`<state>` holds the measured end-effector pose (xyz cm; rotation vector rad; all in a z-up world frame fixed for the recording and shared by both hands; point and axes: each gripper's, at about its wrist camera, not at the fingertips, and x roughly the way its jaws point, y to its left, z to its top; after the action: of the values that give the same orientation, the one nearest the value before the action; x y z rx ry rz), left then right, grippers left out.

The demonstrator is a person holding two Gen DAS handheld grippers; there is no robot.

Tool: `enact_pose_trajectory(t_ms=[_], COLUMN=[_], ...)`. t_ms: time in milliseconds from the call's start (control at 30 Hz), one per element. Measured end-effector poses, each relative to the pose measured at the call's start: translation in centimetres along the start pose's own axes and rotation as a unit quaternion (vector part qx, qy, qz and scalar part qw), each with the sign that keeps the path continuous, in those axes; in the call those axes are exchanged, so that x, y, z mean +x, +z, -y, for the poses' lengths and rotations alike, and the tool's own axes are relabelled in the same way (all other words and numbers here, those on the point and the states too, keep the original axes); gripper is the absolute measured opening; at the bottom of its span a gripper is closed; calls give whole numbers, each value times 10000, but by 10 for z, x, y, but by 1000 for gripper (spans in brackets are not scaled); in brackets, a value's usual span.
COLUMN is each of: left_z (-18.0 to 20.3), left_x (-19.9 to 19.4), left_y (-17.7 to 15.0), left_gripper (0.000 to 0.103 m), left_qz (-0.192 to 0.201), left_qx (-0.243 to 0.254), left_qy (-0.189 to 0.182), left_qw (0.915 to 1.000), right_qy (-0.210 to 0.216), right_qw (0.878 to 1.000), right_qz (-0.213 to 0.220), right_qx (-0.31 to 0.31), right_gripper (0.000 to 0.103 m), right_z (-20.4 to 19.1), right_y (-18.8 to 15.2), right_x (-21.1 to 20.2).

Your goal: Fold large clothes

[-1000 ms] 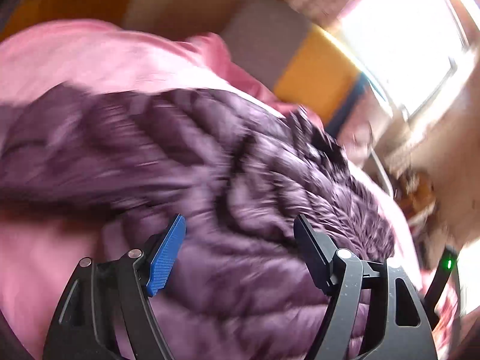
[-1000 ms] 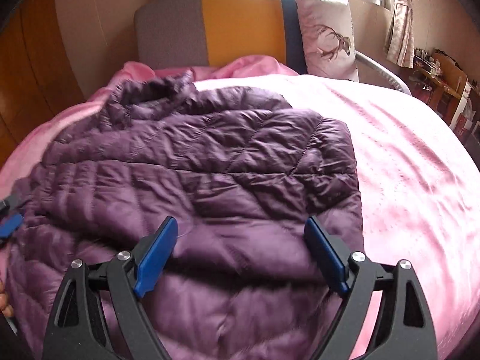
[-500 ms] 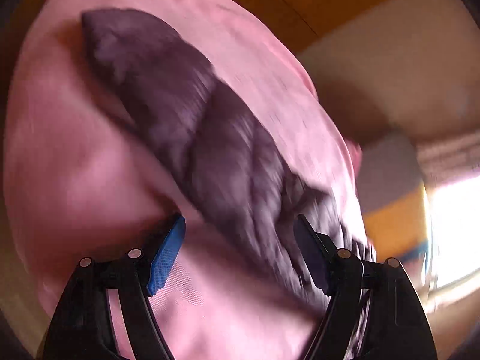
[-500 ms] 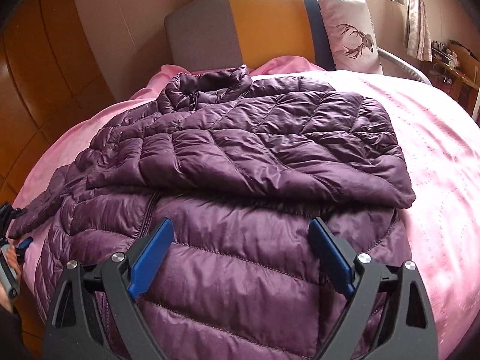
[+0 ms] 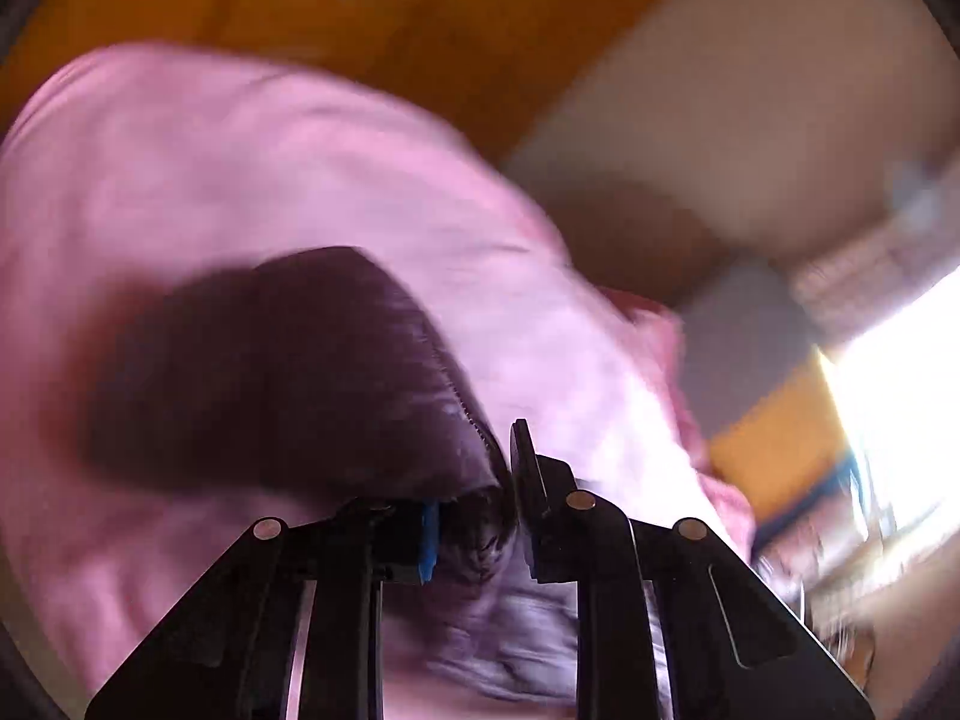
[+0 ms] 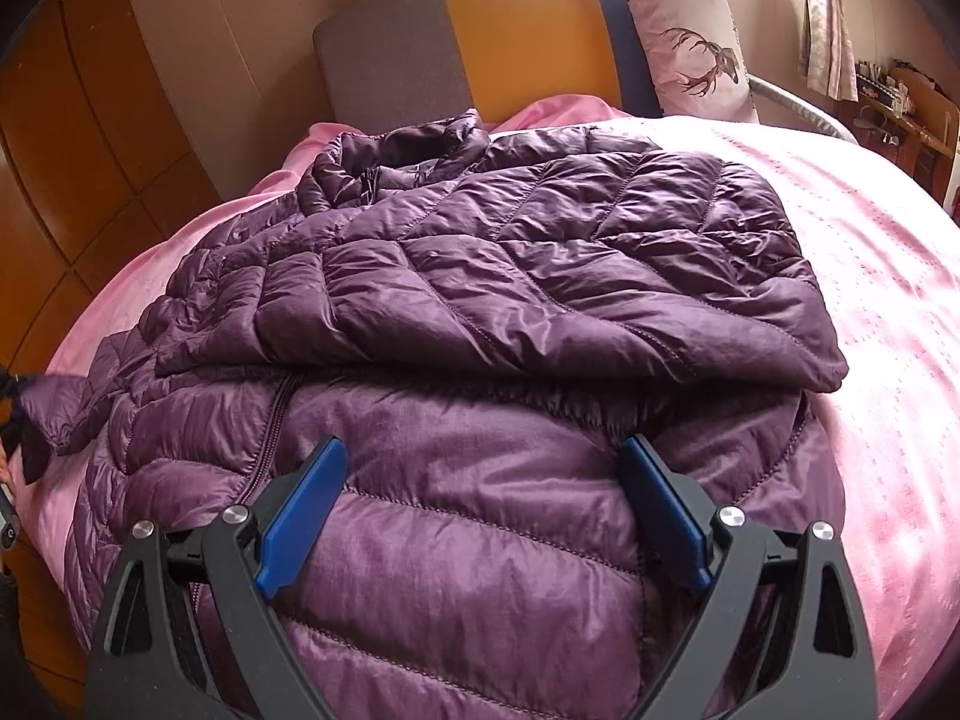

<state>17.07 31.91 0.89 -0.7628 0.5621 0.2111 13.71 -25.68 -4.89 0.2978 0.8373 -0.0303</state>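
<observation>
The right gripper (image 6: pixel 480 510) hovers with jaws spread wide above the near hem of the purple down jacket (image 6: pixel 480 312), not touching it. The left gripper (image 5: pixel 474 516) is closing its jaws on the sleeve (image 5: pixel 288 372) end, fabric between them. The jacket lies on the pink bedspread (image 6: pixel 870 276), one sleeve already folded across. It looks light, puffy and slippery, so seams and cuffs seem better to pinch.

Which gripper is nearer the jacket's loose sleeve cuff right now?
Left. The left gripper is closing with the sleeve cuff between its pads. The right gripper hovers open over the jacket body, well away from that cuff.
</observation>
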Motion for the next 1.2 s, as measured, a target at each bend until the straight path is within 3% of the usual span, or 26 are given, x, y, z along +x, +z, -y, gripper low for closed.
enact_pose_trajectory(t_ms=[100, 167, 233, 267, 433, 567, 667, 700, 800, 867, 933, 1000, 1067, 1100, 1200], left_z=[57, 94, 134, 157, 217, 230, 230, 228, 221, 207, 196, 177, 162, 150, 128], left_x=[-1, 1, 0, 0, 9, 24, 33, 34, 21, 13, 2, -10, -15, -14, -3], left_y=[-20, -39, -68, -89, -172, -220, -242, -249, -254, -244, -235, -228, -222, -218, -208], left_gripper=[20, 20, 20, 20, 20, 20, 46, 61, 67, 67, 71, 71, 71, 71, 71], left_qz=[-183, -306, -529, -664, -1221, -1647, -1845, -1915, -1846, -1804, -1696, -1484, -1322, -1188, -1124], left_qx=[709, 1215, 1801, 2179, 3358, 3715, 3849, 3873, 3895, 3710, 3404, 3244, 3122, 3060, 2871], left_qy=[-664, -1027, -1452, -1666, -2012, -1963, -1866, -1856, -1891, -1941, -2011, -1849, -1536, -1199, -466], left_qw=[9951, 9868, 9714, 9594, 9121, 8924, 8849, 8826, 8823, 8900, 9028, 9157, 9282, 9369, 9501], right_qy=[32, 58, 94, 111, 163, 142, 136, 139, 140, 163, 235, 370, 644, 799, 1231], right_qw=[10000, 9999, 9998, 9997, 9992, 9989, 9986, 9985, 9986, 9984, 9978, 9969, 9946, 9929, 9884], right_qz=[13, 19, 32, 39, 98, 128, 112, 110, 97, 91, 126, 177, 294, 340, 333], right_qx=[49, 100, 162, 192, 341, 427, 505, 512, 502, 533, 599, 678, 764, 808, 828], right_gripper=[92, 92, 92, 92, 92, 92, 92, 92, 92, 92, 92, 90, 88, 87, 84], right_z=[2, 4, 5, 7, 14, 21, 25, 26, 27, 28, 30, 30, 29, 27, 13], right_y=[0, 0, 0, 0, 0, -3, -5, -6, -7, -7, -6, -4, -2, 1, 13], right_x=[-1, -3, -5, -7, -15, -19, -19, -20, -20, -21, -23, -27, -34, -37, -36])
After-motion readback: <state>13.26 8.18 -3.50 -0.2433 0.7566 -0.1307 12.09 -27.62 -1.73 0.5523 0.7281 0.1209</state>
